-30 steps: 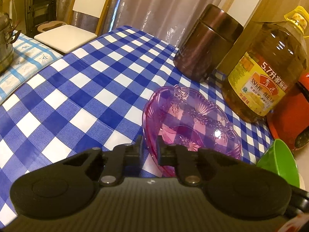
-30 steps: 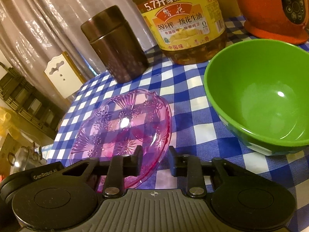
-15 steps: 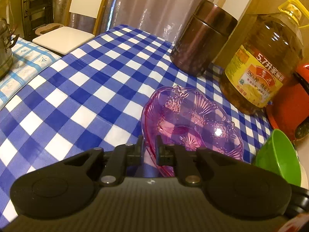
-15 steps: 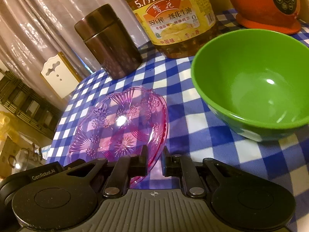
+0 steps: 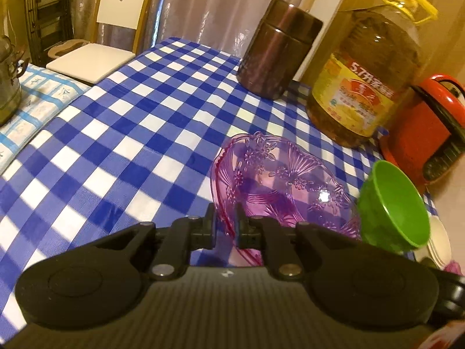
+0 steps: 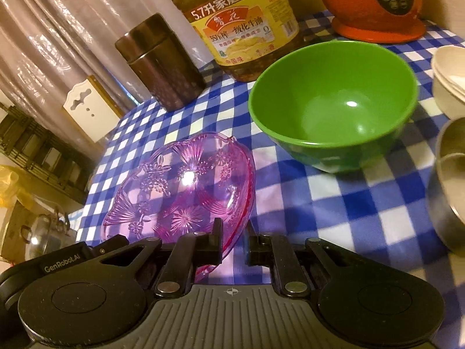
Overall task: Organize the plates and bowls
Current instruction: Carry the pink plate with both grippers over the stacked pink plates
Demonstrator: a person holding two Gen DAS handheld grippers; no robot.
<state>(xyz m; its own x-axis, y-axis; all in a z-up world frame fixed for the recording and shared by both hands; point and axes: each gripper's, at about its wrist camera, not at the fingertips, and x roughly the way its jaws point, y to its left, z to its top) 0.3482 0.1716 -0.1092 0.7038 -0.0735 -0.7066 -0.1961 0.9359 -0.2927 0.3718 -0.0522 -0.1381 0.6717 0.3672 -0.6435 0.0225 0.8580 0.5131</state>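
A clear purple heart-shaped plate [image 5: 279, 186] is on the blue-checked table, tilted up. My left gripper [image 5: 225, 226] is shut on its near left rim. In the right wrist view the same plate [image 6: 186, 186] lies left of centre; my right gripper [image 6: 234, 242] has its jaws parted around the plate's right rim, not clamped. A green bowl [image 6: 334, 104] stands just right of the plate; it also shows in the left wrist view [image 5: 392, 203]. White bowls [image 6: 449, 78] are stacked at the right edge.
A brown canister [image 5: 276, 49], a large oil jug [image 5: 366, 81] and a red cooker [image 5: 427, 128] line the back of the table. A metal pot [image 6: 447, 186] stands at the right. A chair [image 5: 96, 52] and a side table sit beyond the left edge.
My right gripper, closed on the plate's rim half a second ago, has opened. My left gripper still holds the plate, and both cameras have pulled back and risen a little.
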